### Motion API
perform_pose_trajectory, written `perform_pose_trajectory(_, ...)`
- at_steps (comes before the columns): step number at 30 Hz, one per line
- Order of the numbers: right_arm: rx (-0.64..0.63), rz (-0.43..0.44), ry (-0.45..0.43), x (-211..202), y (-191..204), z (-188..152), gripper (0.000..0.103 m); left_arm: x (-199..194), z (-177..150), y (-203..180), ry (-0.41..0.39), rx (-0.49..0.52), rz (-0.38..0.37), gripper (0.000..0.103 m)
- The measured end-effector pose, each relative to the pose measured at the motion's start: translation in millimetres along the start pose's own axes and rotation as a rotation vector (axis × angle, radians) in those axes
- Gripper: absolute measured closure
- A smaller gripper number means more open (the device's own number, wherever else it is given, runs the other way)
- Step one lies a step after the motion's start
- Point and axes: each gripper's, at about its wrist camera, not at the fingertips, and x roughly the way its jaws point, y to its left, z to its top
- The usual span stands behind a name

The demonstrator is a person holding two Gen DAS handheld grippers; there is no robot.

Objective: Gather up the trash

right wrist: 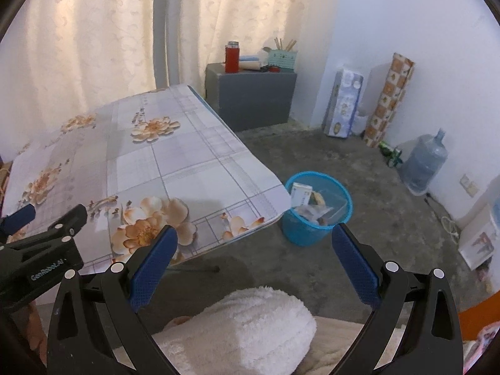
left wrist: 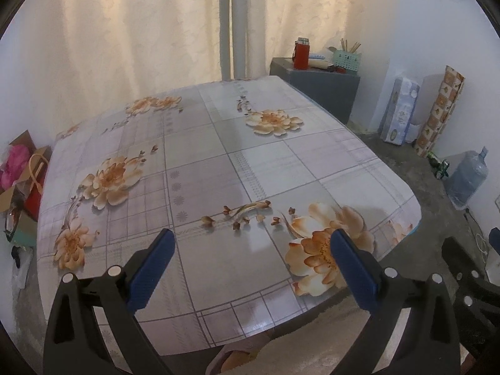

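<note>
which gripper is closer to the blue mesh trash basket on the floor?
Right. The right gripper hangs off the table corner, the blue mesh trash basket just ahead of it. The left gripper sits over the floral tablecloth, farther away.

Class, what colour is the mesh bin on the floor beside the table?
Bright blue bin, clearest in the right wrist view.

Tablecloth [left wrist: 218, 162] grey-and-white check with orange flowers, bin [right wrist: 315, 228] blue mesh, flask [right wrist: 231, 58] red, cabinet [right wrist: 253, 97] grey, curtains [left wrist: 125, 31] cream.
</note>
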Motion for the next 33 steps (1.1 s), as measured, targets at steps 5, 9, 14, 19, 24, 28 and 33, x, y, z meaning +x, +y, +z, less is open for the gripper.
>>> perform_pose_trajectory(5, 0.001, 0.055, 0.001, 7, -5, 4, 0.008, 4, -1, -1, 0.011, 0.001, 0.026, 0.006)
perform_pose_trajectory(9, 0.001, 0.09, 0.004, 15, -4, 8, 0.008, 8, -1, 1, 0.022, -0.001, 0.047, 0.006)
perform_pose_trajectory(14, -0.003, 0.107, 0.01, 21, -3, 11, 0.008, 9, 0, 2, 0.023, -0.015, 0.065, 0.006)
perform_pose_trajectory(19, -0.008, 0.122, 0.016, 22, -4, 11, 0.008, 9, 0, 4, 0.023, -0.016, 0.074, 0.006)
perform_pose_trajectory(24, -0.015, 0.151, 0.018, 23, -3, 11, 0.008, 9, -3, 6, 0.036, -0.022, 0.085, 0.006)
perform_pose_trajectory(28, -0.015, 0.164, 0.013, 24, -5, 12, 0.008, 11, -3, 6, 0.049, -0.031, 0.09, 0.006)
perform_pose_trajectory(33, -0.004, 0.191, -0.007, 28, -19, 19, 0.008, 11, 2, 10, 0.052, -0.062, 0.136, 0.006)
